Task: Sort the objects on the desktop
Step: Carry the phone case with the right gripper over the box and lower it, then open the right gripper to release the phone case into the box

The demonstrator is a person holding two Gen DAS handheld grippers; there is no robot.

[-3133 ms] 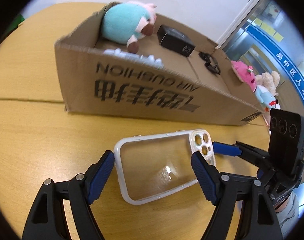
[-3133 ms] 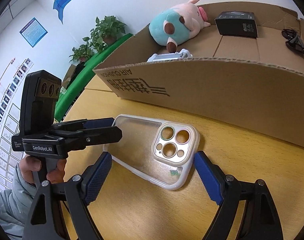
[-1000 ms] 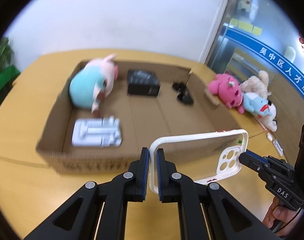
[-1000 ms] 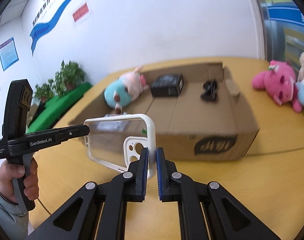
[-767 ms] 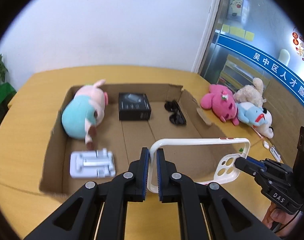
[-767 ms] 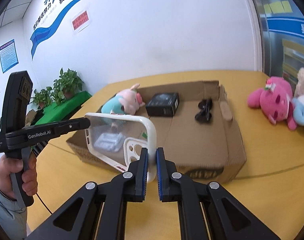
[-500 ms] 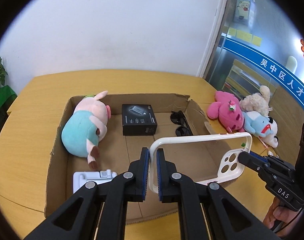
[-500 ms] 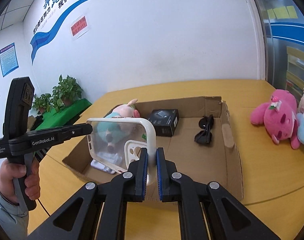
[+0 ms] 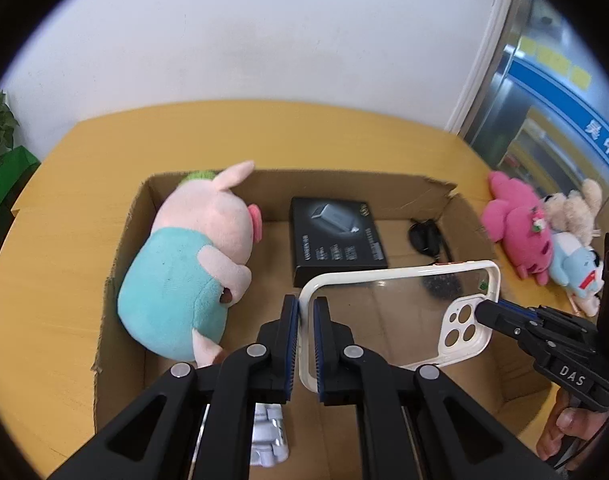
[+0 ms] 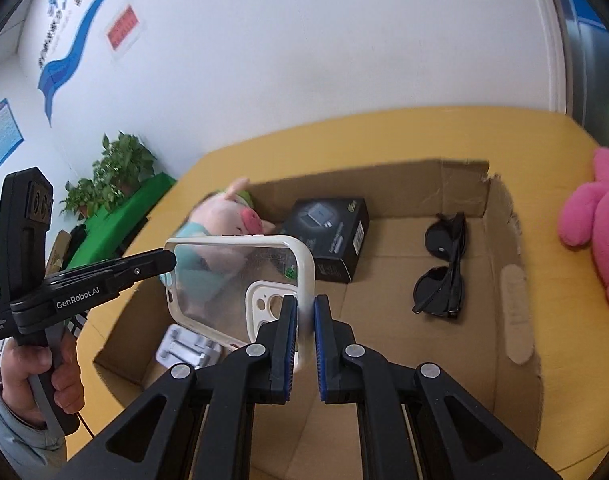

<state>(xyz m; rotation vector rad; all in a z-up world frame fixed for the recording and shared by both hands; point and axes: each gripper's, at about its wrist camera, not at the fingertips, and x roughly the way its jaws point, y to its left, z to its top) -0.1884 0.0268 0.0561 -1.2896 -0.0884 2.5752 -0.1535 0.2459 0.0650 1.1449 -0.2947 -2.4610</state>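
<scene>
The clear phone case with a white rim and triple camera cutout [image 9: 400, 312] hangs over the open cardboard box [image 10: 516, 280], a small green sticker inside. The left gripper [image 9: 303, 344] and right gripper [image 10: 303, 344] each clamp an opposite end of it; their bodies read "GenRobot.AI" and "DAS".

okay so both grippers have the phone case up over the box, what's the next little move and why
Probably lower it straight down onto the bare cardboard. The phone case is pinched at one end by the left gripper and at the other by the right gripper, hanging above the cardboard box, between the black box and the white stand.
</scene>
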